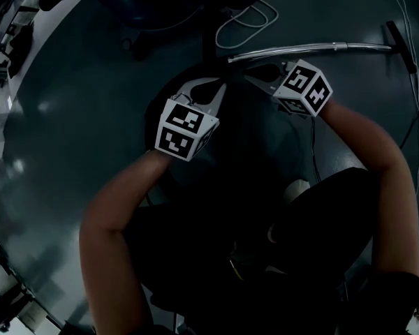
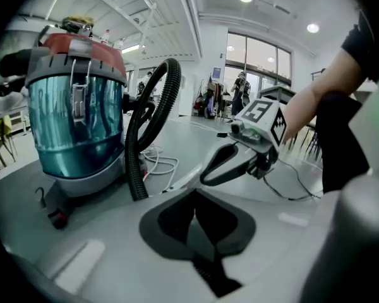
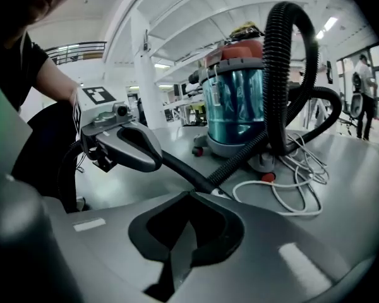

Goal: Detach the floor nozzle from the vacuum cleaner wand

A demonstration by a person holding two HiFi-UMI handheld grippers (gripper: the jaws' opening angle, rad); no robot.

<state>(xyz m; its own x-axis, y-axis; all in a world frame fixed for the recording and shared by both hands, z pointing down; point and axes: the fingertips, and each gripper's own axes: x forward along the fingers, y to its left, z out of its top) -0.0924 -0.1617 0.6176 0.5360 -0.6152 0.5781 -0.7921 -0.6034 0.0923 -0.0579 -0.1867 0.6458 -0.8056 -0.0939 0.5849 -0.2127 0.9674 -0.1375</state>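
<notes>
1. Jaws of the left gripper and the right gripper are pressed together on nothing. Both are held side by side and tipped down near the wand, probably ready for an approach.
2. The floor nozzle is shown only in the head view, at the wand's far right end, well apart from both grippers.
3. The vacuum cleaner, its hose and a white cable are shown clearly only in the gripper views.
</notes>
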